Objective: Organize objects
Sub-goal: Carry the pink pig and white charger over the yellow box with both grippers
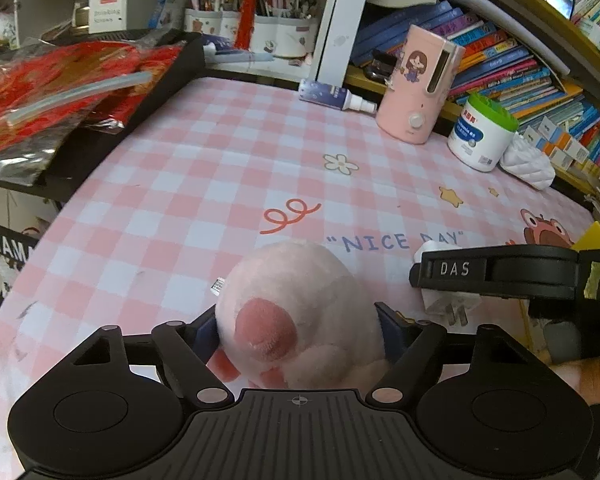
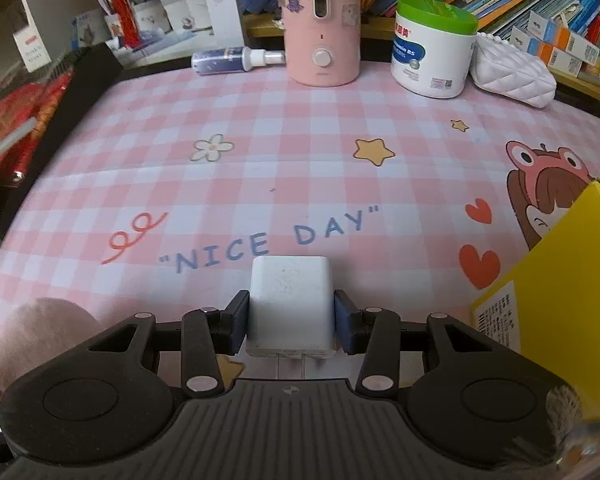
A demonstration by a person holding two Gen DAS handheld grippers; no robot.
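While the left gripper (image 1: 300,332) clamps the pink plush toy (image 1: 296,312), the right gripper (image 2: 288,322) pinches the white charger plug (image 2: 288,304) narrowly.

Pink-and-white checked tablecloth (image 2: 300,120), white charger (image 2: 289,300), pale pink plush toy (image 1: 296,312), seemingly yellow box (image 2: 560,288).
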